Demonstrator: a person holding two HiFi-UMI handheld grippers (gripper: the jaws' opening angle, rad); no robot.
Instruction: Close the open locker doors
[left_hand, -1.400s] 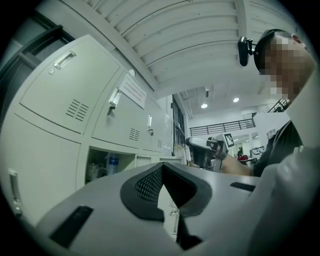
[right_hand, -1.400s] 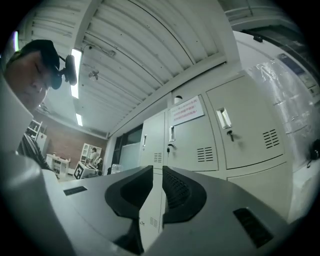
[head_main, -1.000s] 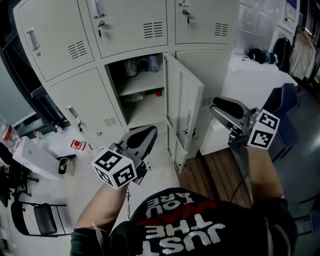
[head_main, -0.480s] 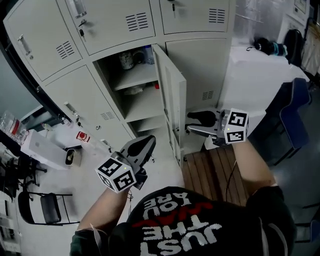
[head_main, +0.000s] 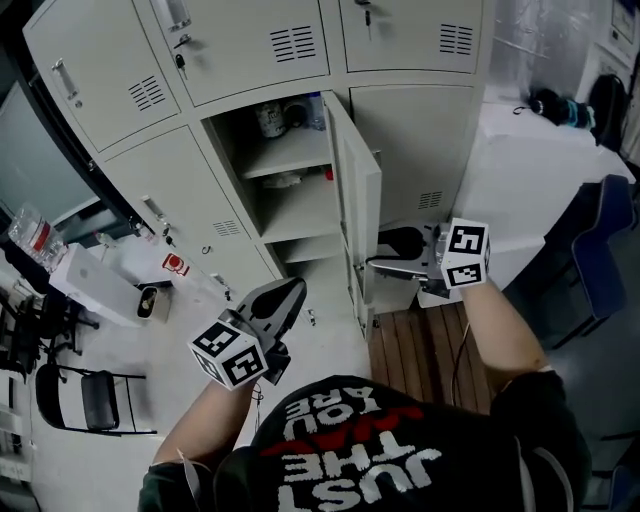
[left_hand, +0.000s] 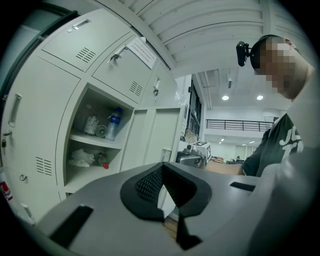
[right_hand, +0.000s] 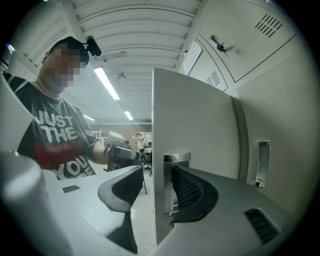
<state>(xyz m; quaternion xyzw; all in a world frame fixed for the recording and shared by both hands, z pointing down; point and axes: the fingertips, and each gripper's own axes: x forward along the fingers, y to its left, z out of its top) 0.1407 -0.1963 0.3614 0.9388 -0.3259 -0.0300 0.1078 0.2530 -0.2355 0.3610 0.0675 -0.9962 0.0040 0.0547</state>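
Jaws of the right gripper (right_hand: 155, 189) have just been opening and are now set wide astride the free edge of the open door (head_main: 358, 205), one on each face. The handle (right_hand: 177, 160) is just beside one of them, and no squeeze is seen. This straddle is judged to be taken so that the door can be swung shut. The door is stood well out from the middle lower locker (head_main: 300, 215), roughly square to its front. The left gripper (head_main: 290, 292) is held low before the locker, closed and empty, apparently kept clear of the swing. On the top shelf a bottle (left_hand: 114, 124) and jars (left_hand: 91, 125) are stood. On the shelf below, a crumpled white thing (left_hand: 80, 157) and a small red item (left_hand: 105, 165) are laid.
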